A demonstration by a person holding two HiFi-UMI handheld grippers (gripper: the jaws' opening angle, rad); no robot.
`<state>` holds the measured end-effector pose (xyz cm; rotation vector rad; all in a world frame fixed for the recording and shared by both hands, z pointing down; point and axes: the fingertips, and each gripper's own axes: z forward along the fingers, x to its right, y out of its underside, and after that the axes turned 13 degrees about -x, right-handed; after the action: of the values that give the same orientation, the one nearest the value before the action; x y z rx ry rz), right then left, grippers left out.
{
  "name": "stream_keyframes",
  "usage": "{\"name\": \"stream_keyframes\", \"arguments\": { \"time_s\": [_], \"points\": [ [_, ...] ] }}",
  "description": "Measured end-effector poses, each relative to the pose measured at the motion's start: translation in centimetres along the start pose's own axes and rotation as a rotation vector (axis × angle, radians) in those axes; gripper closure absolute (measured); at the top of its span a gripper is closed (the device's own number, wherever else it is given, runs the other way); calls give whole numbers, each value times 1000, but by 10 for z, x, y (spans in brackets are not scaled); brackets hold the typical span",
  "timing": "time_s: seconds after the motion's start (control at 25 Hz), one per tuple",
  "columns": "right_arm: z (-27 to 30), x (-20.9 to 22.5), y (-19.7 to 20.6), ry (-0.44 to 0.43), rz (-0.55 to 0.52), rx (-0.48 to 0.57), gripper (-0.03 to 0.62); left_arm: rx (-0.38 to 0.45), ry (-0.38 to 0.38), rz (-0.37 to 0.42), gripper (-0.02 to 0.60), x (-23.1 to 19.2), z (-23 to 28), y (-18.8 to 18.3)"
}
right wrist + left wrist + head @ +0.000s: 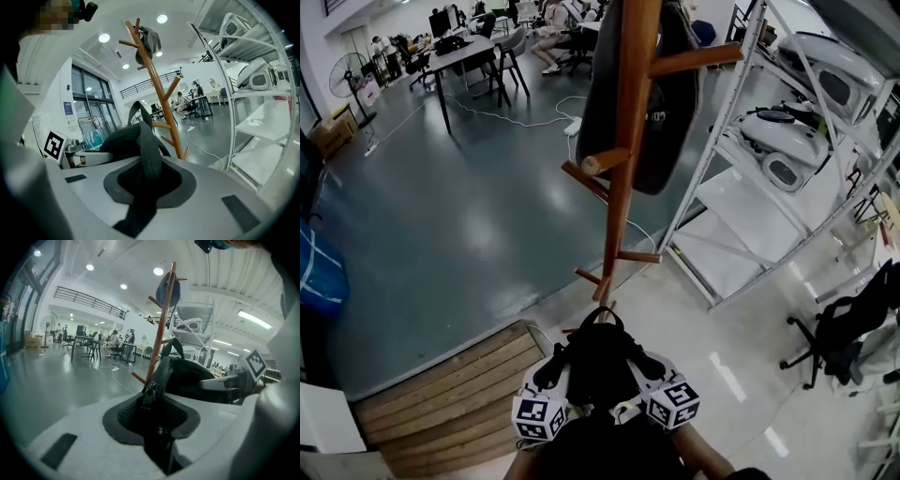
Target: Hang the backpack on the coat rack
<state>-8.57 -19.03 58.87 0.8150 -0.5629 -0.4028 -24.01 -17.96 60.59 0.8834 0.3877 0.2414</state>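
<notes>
Nearest the camera, at the bottom centre of the head view, a black soft fabric backpack (pixel 600 361) hangs between two white hand-held grippers with black-and-white marker cubes. The left gripper (pixel 551 375) is clenched on the pack's left side; in the left gripper view its jaws (pixel 157 420) pinch a dark seam with a zipper pull just above them, and the backpack (pixel 187 376) bulges beyond. The right gripper (pixel 649 370) is likewise clamped on the pack's right side; in the right gripper view its jaws (pixel 145 180) squeeze a zippered edge of the backpack (pixel 126 138). At lower left lies a slatted wooden platform (pixel 450 394), with glossy grey floor (pixel 469 216) above it and a dark office desk (pixel 469 56) at upper left. In the centre, just beyond the pack, stands the tall brown wooden coat rack (pixel 623 169) with angled pegs; another dark bag (pixel 661 112) already hangs high on it. To the right is pale metal shelving (pixel 750 187), then a black wheeled office chair (pixel 839 328) at the right edge. The backpack looks soft and floppy, not heavy, likely to sag and swing, so both side grips help steady it. Its thin black carry loop (pixel 602 314) stands free at the top, the best part to slip over a peg.
</notes>
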Motion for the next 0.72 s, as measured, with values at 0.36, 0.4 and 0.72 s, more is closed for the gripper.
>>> {"name": "stream_keyframes", "arguments": {
  "time_s": [0.36,0.4,0.72],
  "points": [
    [28,12,-5,29,7,-25,539,-44,28,-16,482,-23,30,-2],
    [32,14,-6,32,9,-26,539,-48,31,-15,482,-25,34,-2],
    [51,29,-3,45,45,-34,539,-70,36,-11,482,-37,59,-5]
  ]
}}
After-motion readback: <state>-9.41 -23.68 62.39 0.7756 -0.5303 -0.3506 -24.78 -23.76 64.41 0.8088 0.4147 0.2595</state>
